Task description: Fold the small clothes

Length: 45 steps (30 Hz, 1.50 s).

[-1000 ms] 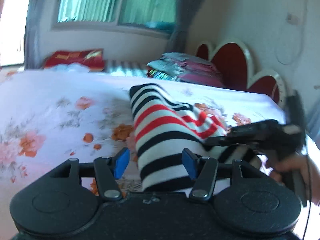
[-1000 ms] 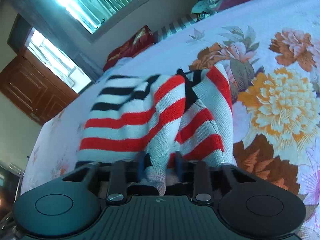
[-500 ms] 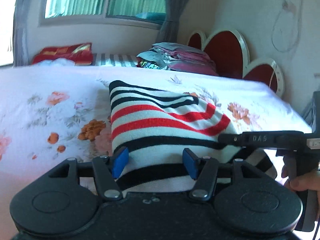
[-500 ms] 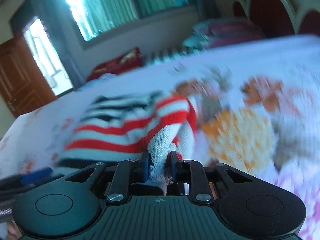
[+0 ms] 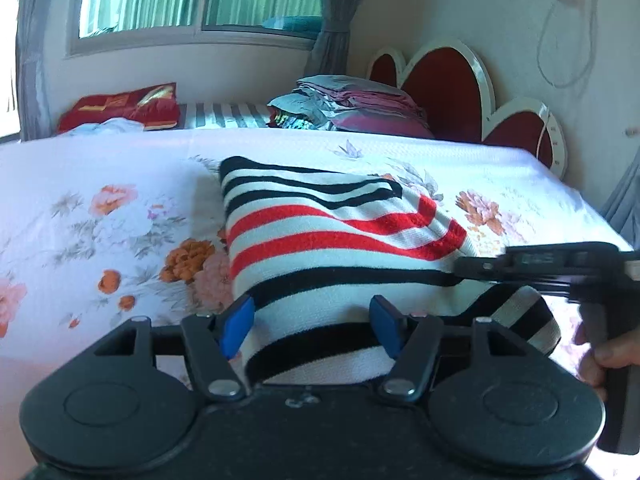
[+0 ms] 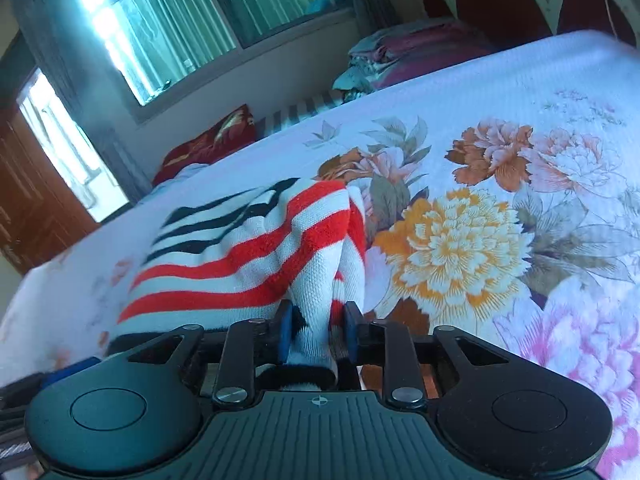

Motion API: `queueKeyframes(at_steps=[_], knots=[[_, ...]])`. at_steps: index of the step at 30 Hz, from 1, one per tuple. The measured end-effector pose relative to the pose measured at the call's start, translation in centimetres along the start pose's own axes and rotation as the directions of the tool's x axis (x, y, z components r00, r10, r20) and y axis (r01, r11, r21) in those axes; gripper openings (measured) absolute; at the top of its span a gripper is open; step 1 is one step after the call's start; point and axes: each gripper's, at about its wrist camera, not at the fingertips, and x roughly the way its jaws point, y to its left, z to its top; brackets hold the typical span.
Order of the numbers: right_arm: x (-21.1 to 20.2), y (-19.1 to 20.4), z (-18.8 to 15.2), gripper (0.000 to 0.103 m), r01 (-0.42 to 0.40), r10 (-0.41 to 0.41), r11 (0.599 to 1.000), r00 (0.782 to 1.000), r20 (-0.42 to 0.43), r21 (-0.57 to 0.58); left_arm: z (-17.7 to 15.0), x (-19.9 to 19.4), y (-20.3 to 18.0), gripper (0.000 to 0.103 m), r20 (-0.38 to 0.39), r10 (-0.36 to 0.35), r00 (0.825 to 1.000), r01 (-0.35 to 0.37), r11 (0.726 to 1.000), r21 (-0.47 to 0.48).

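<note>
The striped sweater [image 5: 320, 236] is white with thin black stripes at its far end, broad red stripes in the middle and black stripes again near the camera. The bedsheet [image 5: 100, 184] is pale white-pink with a print of orange, pink and brown flowers and grey-green leaves; in the right wrist view one big flower [image 6: 452, 248] is yellow-orange with white edges. The left gripper [image 5: 312, 332] is black with blue pads. The cushion [image 5: 120, 106] by the wall is dark red with gold marks. The headboard [image 5: 448, 88] has red panels with white borders.
</note>
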Motion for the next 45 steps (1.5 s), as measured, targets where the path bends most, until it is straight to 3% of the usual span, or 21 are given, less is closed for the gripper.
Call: queueKeyframes(at_steps=[6, 10, 13, 14, 15, 18, 22, 26, 33, 38, 45], knots=[[-4.3, -0.3, -0.6, 0.031, -0.041, 0.041, 0.999, 0.999, -0.018, 0.004, -0.6, -2.5, 1.6, 0.06, 0.02, 0.016, 1.0, -0.016, 1.0, 0.002], [-5.8, 0.0, -1.9, 0.031, -0.065, 0.065, 0.998, 0.997, -0.044, 0.005, -1.6, -2.5, 2.0, 0.06, -0.019, -0.004, 1.0, 0.005, 1.0, 0.014], [-5.5, 0.2, -3.6, 0.029, -0.021, 0.021, 1.0, 0.998, -0.066, 0.003, -2.2, -1.8, 2.1, 0.06, -0.044, -0.015, 0.999, 0.014, 1.0, -0.008], [-5.5, 0.0, -4.0, 0.02, -0.007, 0.008, 1.0, 0.998, -0.07, 0.015, -2.3, -1.5, 2.0, 0.06, -0.054, -0.006, 0.998, 0.006, 1.0, -0.005], [-5.4, -0.1, -4.4, 0.018, 0.008, -0.006, 1.0, 0.997, -0.072, 0.026, -2.4, -1.3, 2.0, 0.06, -0.056, -0.005, 0.998, 0.005, 1.0, 0.004], [-5.4, -1.0, -5.1, 0.017, 0.045, -0.042, 0.998, 0.996, -0.074, 0.04, -2.5, -0.9, 2.0, 0.06, -0.063, -0.01, 0.998, 0.012, 1.0, 0.019], [-5.0, -2.1, -5.8, 0.019, 0.035, -0.026, 0.995, 0.995, -0.098, 0.092, -2.4, -0.9, 2.3, 0.06, -0.072, -0.019, 0.997, 0.02, 1.0, 0.022], [-5.7, -1.5, -5.1, 0.031, 0.062, -0.052, 0.995, 0.991, -0.124, 0.075, -1.8, -1.2, 2.3, 0.059, -0.077, -0.022, 0.997, 0.023, 1.0, 0.021], [-7.1, 0.1, -1.9, 0.031, 0.009, -0.008, 0.999, 0.999, -0.035, 0.042, 0.5, -2.0, 2.9, 0.059, -0.036, -0.031, 0.999, 0.03, 0.999, -0.022], [-3.7, 0.2, 1.2, 0.031, 0.005, -0.002, 0.998, 0.999, -0.033, 0.066, 2.8, -0.1, 3.1, 0.059, -0.033, -0.006, 0.999, 0.005, 1.0, -0.031], [2.5, -1.0, 4.7, 0.032, -0.015, 0.026, 0.99, 0.997, -0.075, 0.138, 5.2, 3.7, 4.6, 0.059, -0.047, 0.035, 0.998, -0.04, 0.993, -0.114]])
